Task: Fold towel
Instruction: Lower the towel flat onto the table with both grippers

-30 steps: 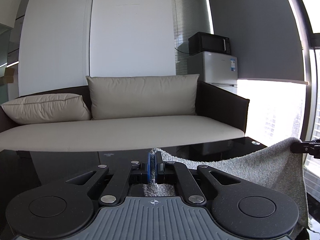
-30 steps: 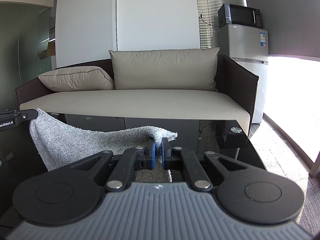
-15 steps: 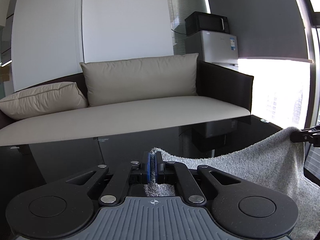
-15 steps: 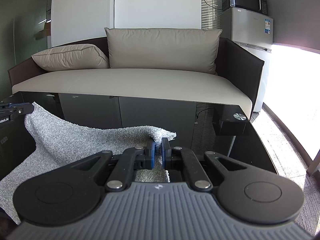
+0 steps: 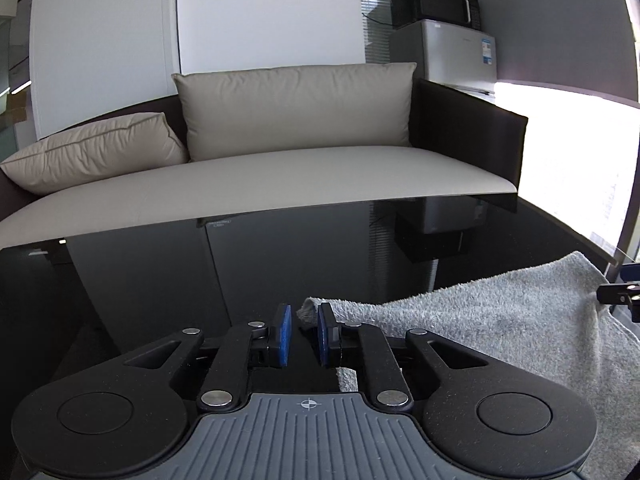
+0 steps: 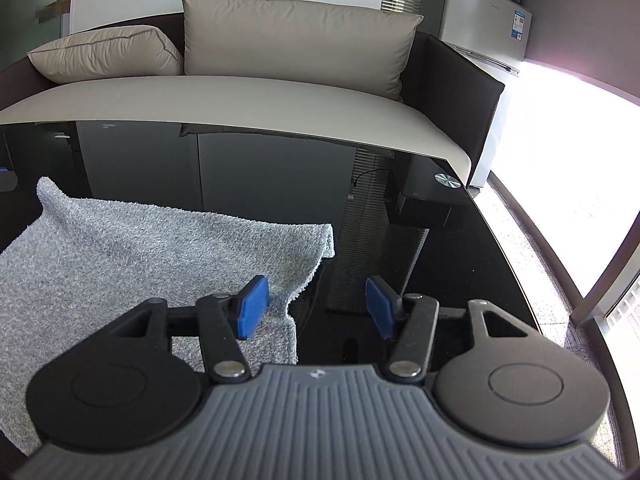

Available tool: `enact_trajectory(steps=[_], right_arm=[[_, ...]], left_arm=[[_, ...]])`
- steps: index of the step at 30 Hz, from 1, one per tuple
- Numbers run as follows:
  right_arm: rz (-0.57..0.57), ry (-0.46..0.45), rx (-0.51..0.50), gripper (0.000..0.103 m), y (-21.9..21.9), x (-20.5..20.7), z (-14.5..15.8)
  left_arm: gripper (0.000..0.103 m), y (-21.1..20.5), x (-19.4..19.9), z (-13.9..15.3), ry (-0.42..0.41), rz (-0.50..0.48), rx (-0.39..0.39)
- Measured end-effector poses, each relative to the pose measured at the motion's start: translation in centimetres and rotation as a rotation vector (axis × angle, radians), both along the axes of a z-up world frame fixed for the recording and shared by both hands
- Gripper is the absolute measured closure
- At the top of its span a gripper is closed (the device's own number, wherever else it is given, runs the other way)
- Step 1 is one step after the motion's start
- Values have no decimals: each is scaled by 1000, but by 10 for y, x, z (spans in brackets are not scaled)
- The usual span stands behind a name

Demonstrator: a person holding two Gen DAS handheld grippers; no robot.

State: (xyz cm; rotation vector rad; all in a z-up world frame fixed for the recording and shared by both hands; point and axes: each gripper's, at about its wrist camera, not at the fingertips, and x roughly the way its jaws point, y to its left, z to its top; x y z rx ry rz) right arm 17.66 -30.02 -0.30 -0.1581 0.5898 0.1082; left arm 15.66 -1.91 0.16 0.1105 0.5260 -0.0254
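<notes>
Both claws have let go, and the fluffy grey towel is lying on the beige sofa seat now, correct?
Not quite. The fluffy grey towel lies on the glossy black table, not the sofa, as the right wrist view shows. The left claw and right claw are indeed opening, clamping nothing.

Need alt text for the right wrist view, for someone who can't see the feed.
A grey towel lies on a glossy black table, its near right corner beside the left blue pad of the right tool, whose jaws are opening with nothing between them. Behind the table stands a beige sofa with two cushions.
</notes>
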Motion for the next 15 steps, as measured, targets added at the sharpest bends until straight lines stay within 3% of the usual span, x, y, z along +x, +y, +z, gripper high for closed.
enact_trajectory(steps=[10,15], right_arm=[[22,18,-75,45,9,-24,-1],[35,9,-27,45,4,-43,10]], left_arm=[[88,-11,-12,-8,69,-56,10],[88,-10,-27,-6,104,-83,-24]])
